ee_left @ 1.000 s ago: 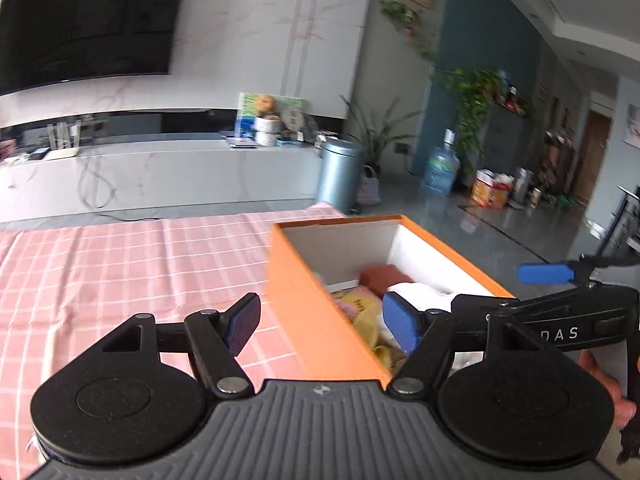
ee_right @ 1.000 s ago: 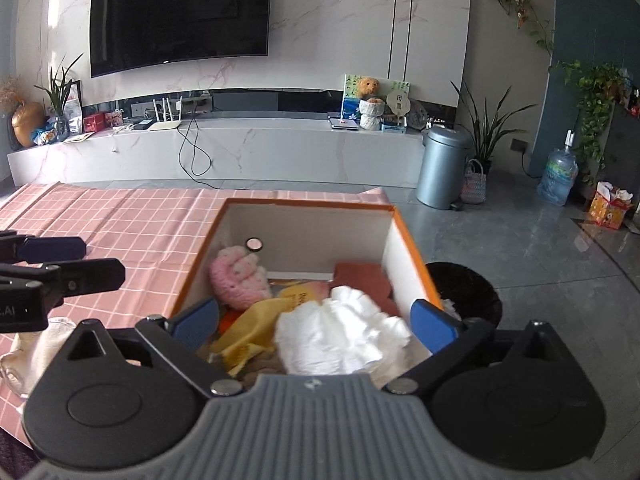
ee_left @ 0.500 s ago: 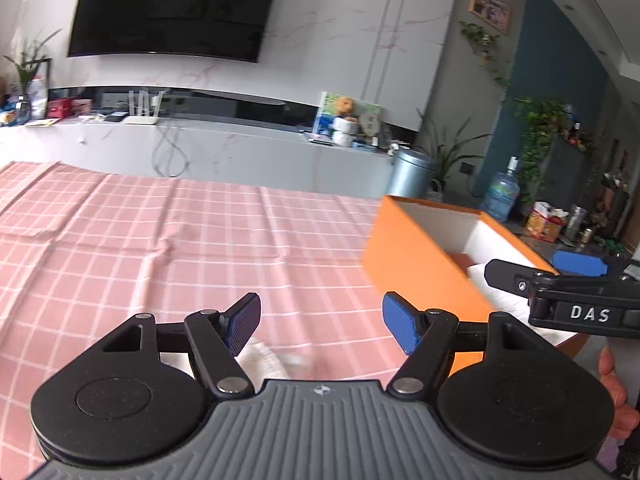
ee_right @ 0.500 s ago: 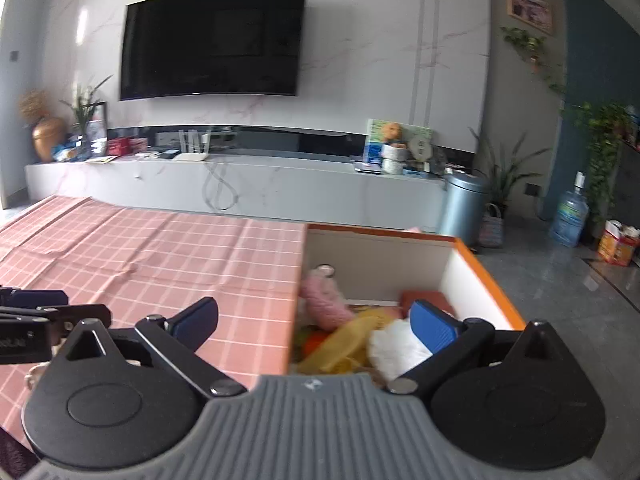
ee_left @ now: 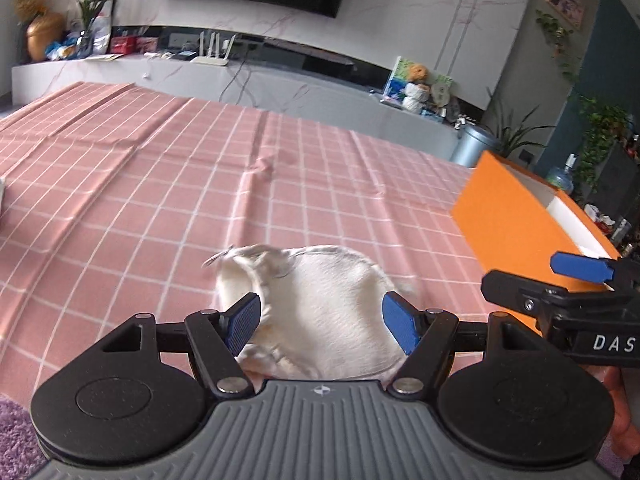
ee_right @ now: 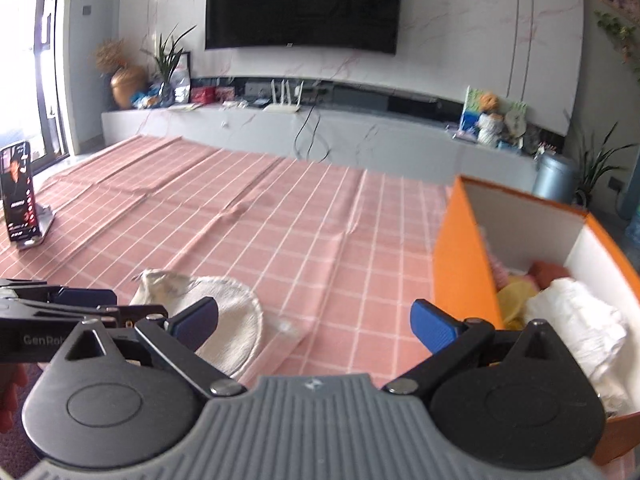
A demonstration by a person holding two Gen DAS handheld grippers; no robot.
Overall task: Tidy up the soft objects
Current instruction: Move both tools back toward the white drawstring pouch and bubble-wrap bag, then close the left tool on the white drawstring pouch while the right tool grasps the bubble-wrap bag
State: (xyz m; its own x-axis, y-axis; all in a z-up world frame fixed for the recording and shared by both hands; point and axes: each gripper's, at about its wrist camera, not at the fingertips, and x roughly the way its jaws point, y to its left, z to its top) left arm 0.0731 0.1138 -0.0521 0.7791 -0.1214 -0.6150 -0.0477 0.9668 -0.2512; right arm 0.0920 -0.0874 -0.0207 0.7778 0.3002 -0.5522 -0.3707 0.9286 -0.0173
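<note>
The step in hand looks like picking up the last loose item. A white cloth (ee_left: pixel 320 300) lies on the checked tablecloth (ee_left: pixel 200 184) at lower centre of the left wrist view, framed by the left gripper (ee_left: pixel 320 322), jaws wide and empty. The right gripper (ee_right: pixel 314 322) is also wide open, holding nothing. The orange box (ee_right: pixel 460 272), at right, holds other soft items. Next: lower, close on the cloth, carry it to the box.
</note>
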